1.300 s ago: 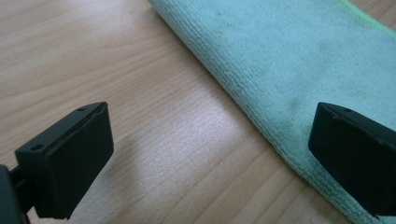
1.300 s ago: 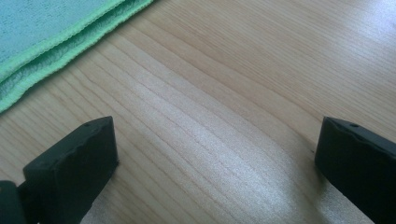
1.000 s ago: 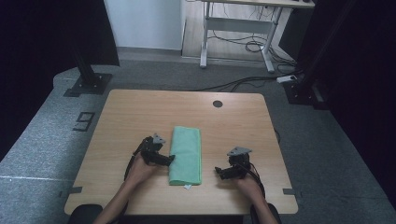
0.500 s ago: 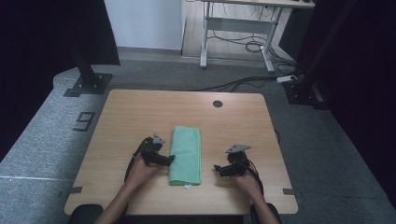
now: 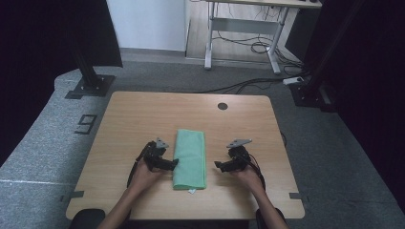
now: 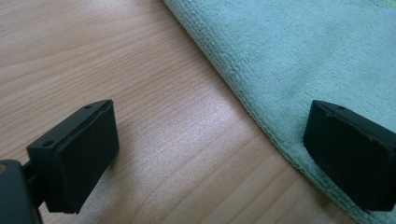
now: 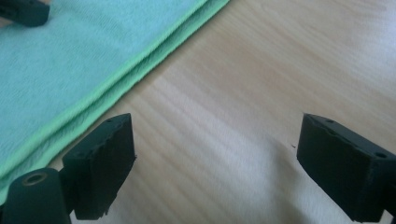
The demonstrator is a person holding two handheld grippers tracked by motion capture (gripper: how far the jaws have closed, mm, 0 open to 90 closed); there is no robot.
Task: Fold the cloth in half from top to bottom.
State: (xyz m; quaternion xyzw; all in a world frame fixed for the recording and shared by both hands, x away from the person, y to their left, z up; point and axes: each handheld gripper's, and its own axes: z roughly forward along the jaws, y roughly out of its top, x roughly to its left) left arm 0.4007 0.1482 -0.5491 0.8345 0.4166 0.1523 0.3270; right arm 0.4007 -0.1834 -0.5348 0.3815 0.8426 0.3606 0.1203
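1. A folded green cloth (image 5: 190,159) is laid lengthwise on the wooden surface (image 5: 133,119), near its front edge and between the two grippers.
2. The left gripper (image 5: 168,163) is held at the cloth's left edge — its fingers (image 6: 74,156) are spread wide, one over bare wood and the other over the cloth's border.
3. The right gripper (image 5: 220,166) is kept just right of the cloth, apart from it — its fingers (image 7: 100,165) are likewise spread wide, with nothing held.
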